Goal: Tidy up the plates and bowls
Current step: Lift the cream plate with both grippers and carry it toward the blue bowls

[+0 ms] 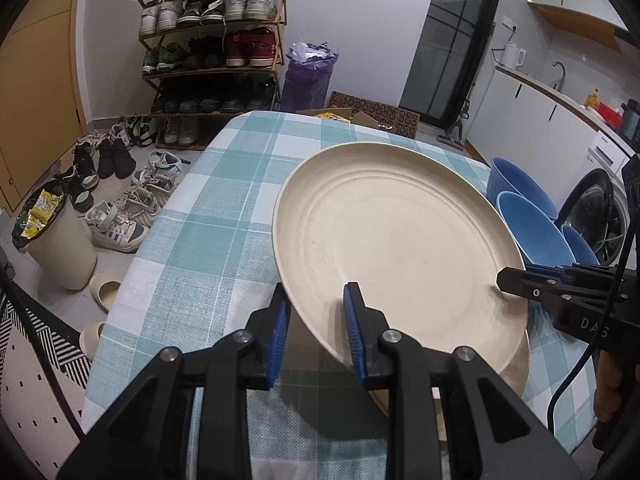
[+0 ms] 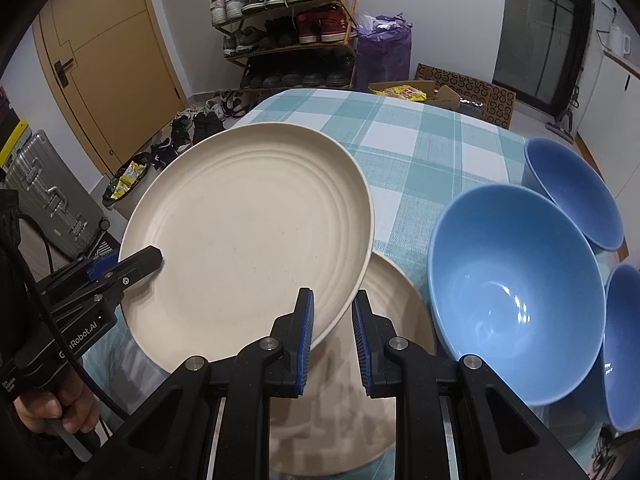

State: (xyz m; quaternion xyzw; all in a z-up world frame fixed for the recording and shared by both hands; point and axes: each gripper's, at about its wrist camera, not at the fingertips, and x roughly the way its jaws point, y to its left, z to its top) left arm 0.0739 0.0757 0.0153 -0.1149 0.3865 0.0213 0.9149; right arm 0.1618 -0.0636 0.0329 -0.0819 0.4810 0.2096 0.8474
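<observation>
In the left wrist view, the left gripper is clamped on the near rim of a cream plate, lifted and tilted above the checked tablecloth. The right gripper grips the plate's right rim. Blue bowls stand to the far right; a shoe rack stands beyond the table.

In the right wrist view, the right gripper pinches the plate's near right rim, above a second cream plate lying on the cloth. A large blue bowl sits just right.
</observation>
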